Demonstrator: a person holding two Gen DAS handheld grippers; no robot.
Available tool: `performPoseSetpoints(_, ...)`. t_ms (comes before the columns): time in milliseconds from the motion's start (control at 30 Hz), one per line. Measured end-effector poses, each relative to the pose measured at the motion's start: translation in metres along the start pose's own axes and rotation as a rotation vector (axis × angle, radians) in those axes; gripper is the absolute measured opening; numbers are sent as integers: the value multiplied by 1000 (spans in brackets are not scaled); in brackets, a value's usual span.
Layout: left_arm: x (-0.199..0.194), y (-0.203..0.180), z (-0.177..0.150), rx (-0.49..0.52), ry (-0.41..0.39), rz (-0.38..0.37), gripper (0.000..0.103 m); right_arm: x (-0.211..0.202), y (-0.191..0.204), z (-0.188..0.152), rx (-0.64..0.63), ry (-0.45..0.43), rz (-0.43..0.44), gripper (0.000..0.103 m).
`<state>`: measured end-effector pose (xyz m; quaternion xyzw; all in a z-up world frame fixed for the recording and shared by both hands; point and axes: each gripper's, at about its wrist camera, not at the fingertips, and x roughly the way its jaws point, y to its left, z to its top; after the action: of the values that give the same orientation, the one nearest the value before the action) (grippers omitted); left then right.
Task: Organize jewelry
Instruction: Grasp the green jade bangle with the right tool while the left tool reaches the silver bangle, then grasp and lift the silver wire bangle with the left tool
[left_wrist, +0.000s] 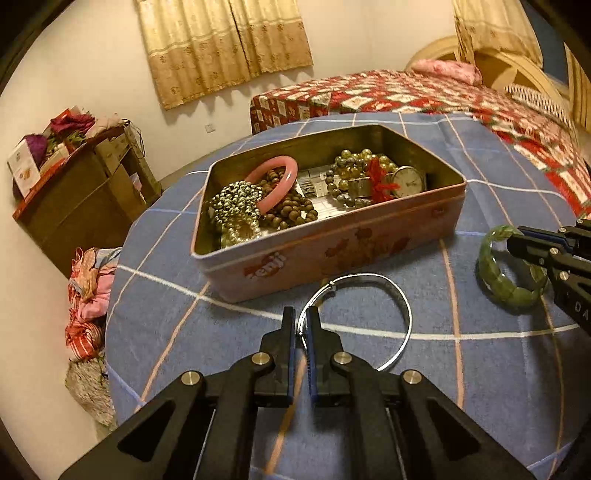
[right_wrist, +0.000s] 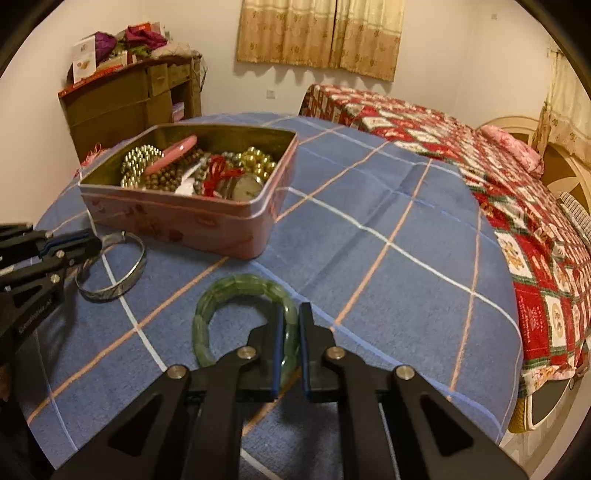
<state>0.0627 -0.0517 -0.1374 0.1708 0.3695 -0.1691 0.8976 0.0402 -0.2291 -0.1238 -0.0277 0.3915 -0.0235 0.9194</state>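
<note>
Two bangles on surface (right_wrist: 388, 206) w/ tin (left_wrist: 332, 251) beside: left fingers (left_wrist: 303, 325) pinching thin silver bangle (left_wrist: 400, 302), stiff, light, slippery; right fingers (right_wrist: 290, 325) clamping green stone bracelet (right_wrist: 236, 286), heavier, chip-prone.

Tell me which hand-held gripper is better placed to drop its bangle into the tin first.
Probably left: its hand-held gripper pinches the silver bangle just before the tin; the green bracelet lies farther away.

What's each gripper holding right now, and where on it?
Left gripper pinches the silver bangle at its band's near-left edge; right gripper clamps the green bracelet on its right side.
</note>
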Motion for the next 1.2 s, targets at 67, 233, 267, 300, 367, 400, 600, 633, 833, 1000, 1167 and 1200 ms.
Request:
performPoseSetpoints(67, -5, -1, -4, -2, -20, 9, 4, -3, -1, 1, 10, -20, 3, 9)
performPoseSetpoints(233, -19, -1, -4, -9, -64, 30, 4, -7, -1, 3, 15, -55, 0, 9)
performPoseSetpoints(267, -22, 0, -3, -13, -74, 36, 4, -8, -1, 3, 16, -64, -1, 9)
performPoseSetpoints(300, -26, 1, -2, -17, -83, 39, 4, -9, -1, 4, 18, -72, 0, 9)
performPoseSetpoints(367, -31, 1, 0, -15, -97, 49, 4, -10, -2, 4, 21, -82, 2, 9)
performPoseSetpoints(400, -33, 1, 0, -14, -102, 57, 4, -11, -2, 4, 22, -87, 2, 9)
performPoseSetpoints(600, -40, 1, 2, -7, -125, 76, 0, -16, -4, 3, 32, -123, 10, 9)
performPoseSetpoints(633, -40, 2, 2, -10, -126, 74, 0, -16, -4, 3, 31, -126, 11, 9)
performPoseSetpoints(833, -37, 10, -1, -54, -117, 44, 0, -16, -4, 2, 29, -121, 11, 9)
performPoseSetpoints(1000, -25, 15, -1, -117, -53, -9, 23, -17, -4, 3, 30, -118, 13, 9)
performPoseSetpoints(1167, -28, 12, -4, -138, -86, -7, 80, -17, -5, 3, 32, -117, 17, 9)
performPoseSetpoints(1200, -26, 11, -2, -132, -67, -13, 80, -16, -5, 3, 33, -116, 19, 9)
